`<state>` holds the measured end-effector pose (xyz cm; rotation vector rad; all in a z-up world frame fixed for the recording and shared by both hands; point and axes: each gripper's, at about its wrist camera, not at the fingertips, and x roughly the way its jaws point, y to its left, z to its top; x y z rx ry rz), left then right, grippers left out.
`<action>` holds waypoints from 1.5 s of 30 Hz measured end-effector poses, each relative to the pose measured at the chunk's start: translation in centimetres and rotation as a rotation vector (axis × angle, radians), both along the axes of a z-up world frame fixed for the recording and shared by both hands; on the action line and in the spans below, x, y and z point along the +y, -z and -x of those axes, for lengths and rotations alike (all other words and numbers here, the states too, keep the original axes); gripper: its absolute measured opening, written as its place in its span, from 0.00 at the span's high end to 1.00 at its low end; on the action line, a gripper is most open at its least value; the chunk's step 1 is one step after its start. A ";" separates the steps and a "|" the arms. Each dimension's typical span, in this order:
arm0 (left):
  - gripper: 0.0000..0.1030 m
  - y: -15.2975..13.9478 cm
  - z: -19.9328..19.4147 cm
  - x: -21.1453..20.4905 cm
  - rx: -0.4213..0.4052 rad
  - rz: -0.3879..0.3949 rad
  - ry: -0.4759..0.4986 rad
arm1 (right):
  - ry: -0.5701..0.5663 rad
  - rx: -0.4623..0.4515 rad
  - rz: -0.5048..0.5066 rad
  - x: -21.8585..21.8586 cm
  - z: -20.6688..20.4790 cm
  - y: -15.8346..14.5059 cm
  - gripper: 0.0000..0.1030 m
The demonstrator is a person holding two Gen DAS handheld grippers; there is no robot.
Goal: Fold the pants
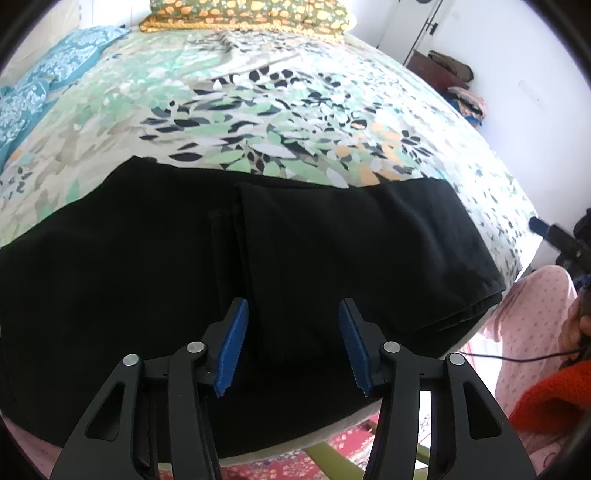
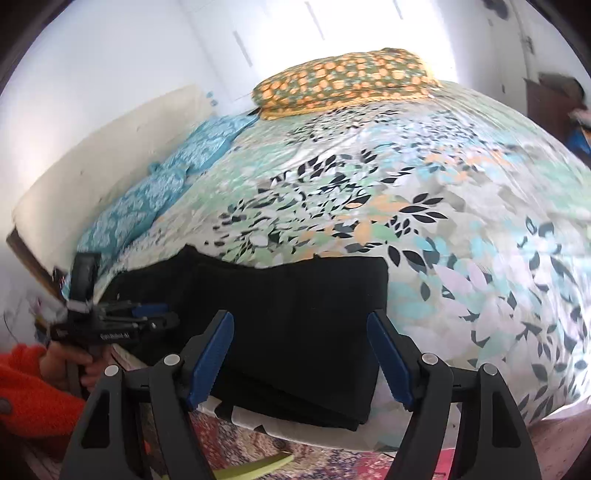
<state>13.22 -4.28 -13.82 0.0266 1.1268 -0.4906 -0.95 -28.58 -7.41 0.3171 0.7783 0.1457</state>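
Observation:
Black pants lie folded in layers along the near edge of the bed, with a doubled part on the right. They also show in the right wrist view. My left gripper is open, its blue pads above the pants near the bed edge, holding nothing. My right gripper is open and empty above the right end of the pants. The left gripper shows from the side in the right wrist view, held by a hand in an orange sleeve.
The bed has a leaf-patterned sheet. An orange-spotted pillow lies at the far end and a blue patterned cloth along the left. A red rug covers the floor below the bed edge. A pile of clothes sits far right.

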 end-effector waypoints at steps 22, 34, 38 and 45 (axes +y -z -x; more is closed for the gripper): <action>0.91 1.6 0.1 3.0 0.065 -0.051 -0.126 | -0.156 0.229 0.003 2.3 -3.8 5.7 0.27; 0.29 2.3 -2.0 3.0 0.116 -0.055 -0.157 | -0.178 0.292 0.033 3.7 -4.8 8.3 0.18; 0.88 2.6 -2.0 1.2 0.099 -0.081 -0.117 | -0.137 0.192 0.086 3.3 -3.6 6.0 0.18; 0.91 0.5 -0.3 3.4 0.079 -0.029 -0.136 | -0.174 0.072 0.118 4.0 -2.4 3.3 0.18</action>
